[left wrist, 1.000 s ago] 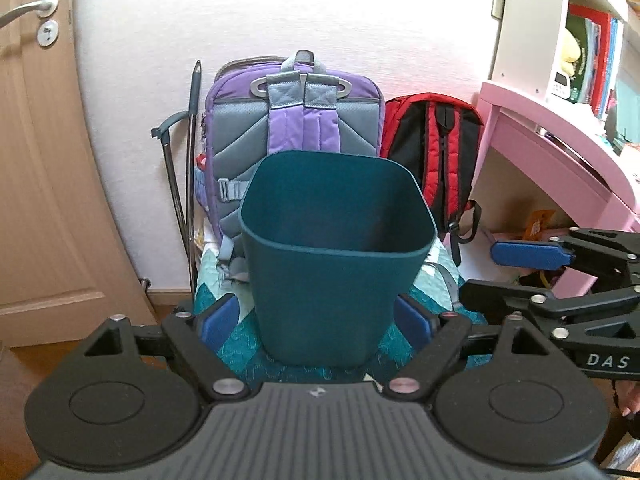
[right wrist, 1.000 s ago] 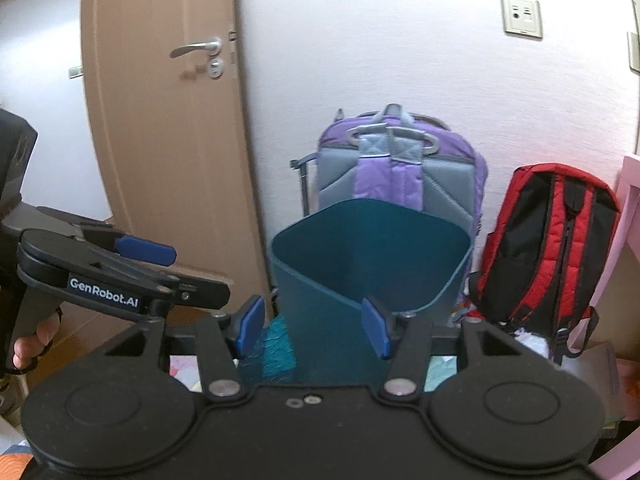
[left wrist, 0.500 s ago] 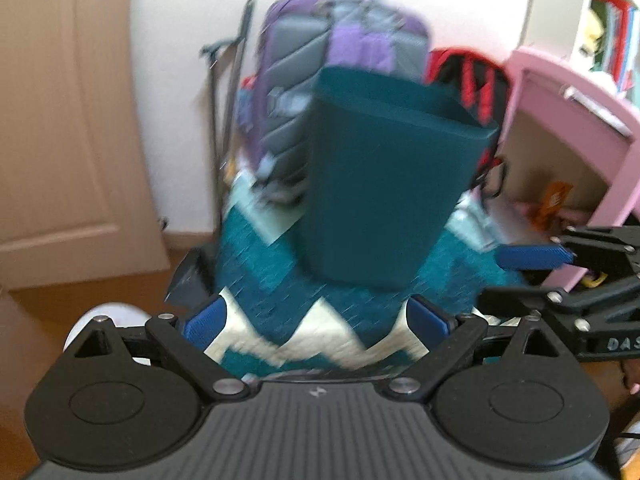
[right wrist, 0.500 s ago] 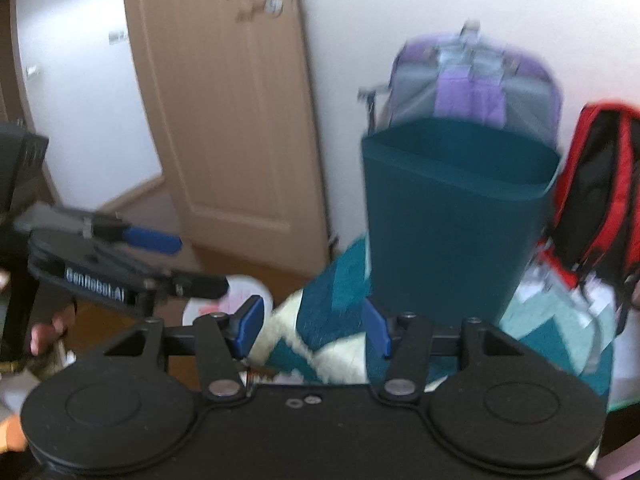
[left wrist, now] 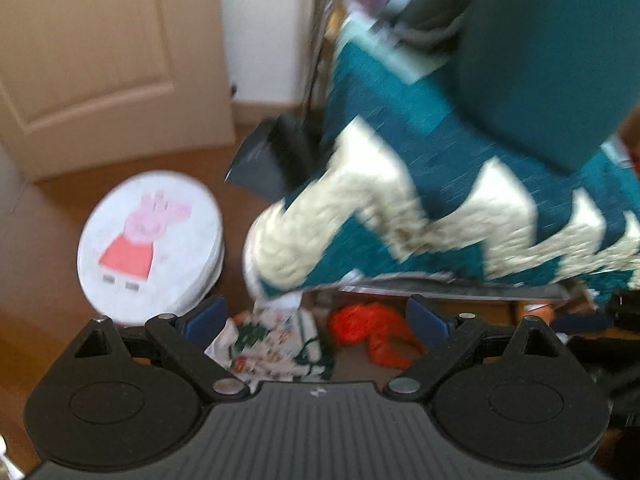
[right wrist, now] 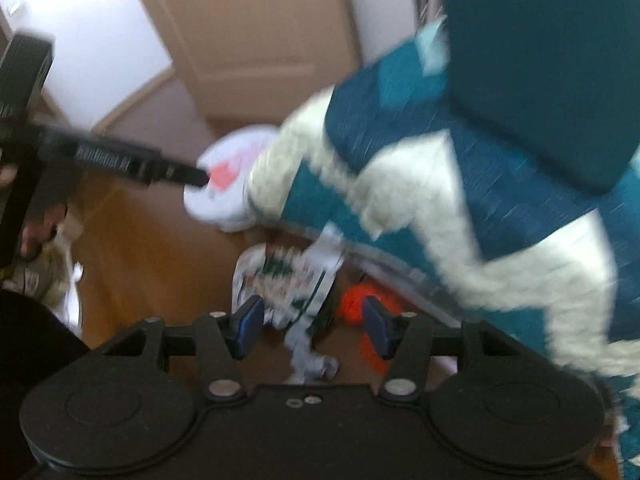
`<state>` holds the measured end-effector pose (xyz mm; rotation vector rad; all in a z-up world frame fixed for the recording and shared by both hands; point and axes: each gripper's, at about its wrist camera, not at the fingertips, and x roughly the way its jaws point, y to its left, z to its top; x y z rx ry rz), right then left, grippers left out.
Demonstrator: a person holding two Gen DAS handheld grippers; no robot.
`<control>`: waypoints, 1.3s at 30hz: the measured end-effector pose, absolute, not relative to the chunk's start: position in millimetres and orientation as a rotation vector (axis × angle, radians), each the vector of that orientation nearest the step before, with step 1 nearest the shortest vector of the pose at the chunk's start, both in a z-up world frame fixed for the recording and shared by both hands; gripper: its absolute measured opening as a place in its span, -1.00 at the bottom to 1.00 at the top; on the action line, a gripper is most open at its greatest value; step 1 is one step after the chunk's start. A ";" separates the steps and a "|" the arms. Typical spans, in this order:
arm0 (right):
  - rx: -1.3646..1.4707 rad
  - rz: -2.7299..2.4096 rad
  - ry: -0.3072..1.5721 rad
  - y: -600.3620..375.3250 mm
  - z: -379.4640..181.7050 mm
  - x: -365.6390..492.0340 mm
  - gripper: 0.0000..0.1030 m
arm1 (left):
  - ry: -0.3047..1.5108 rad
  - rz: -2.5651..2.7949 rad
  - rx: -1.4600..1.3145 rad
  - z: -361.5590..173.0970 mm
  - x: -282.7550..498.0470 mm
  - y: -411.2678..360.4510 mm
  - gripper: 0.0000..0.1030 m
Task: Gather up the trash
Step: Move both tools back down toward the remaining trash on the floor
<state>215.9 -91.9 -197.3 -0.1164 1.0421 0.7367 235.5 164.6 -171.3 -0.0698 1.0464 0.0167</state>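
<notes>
Both the left gripper and the right gripper stand open and empty above the floor. The crumpled printed wrapper and red plastic scrap lie just beside the chevron blanket, below the teal bin. Though blurred, both appear light, soft and crushable; pinch a raised fold.

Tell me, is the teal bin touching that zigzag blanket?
Touching. In the left wrist view the teal bin stands on the zigzag blanket, its base pressing on the fabric with no gap; the right wrist view agrees.
</notes>
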 end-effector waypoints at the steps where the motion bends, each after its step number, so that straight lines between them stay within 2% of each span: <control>1: -0.129 0.748 1.062 -87.1 -210.2 216.2 0.06 | 1.068 0.027 -0.084 -184.2 239.2 171.7 0.88; 16: -0.451 0.918 1.428 -18.2 -410.0 198.9 0.05 | 1.305 0.203 -0.177 -361.6 282.1 244.7 0.88; 29: -0.646 1.084 1.471 11.2 -496.6 175.5 0.02 | 1.378 0.223 -0.029 -455.0 303.6 259.4 0.86; 38: -0.753 1.136 1.407 25.7 -520.8 171.4 0.00 | 1.410 0.193 -0.037 -482.7 304.0 257.6 0.19; 39: -0.754 1.142 1.404 26.1 -521.3 171.5 -0.03 | 1.414 0.190 -0.041 -483.9 303.5 257.4 0.05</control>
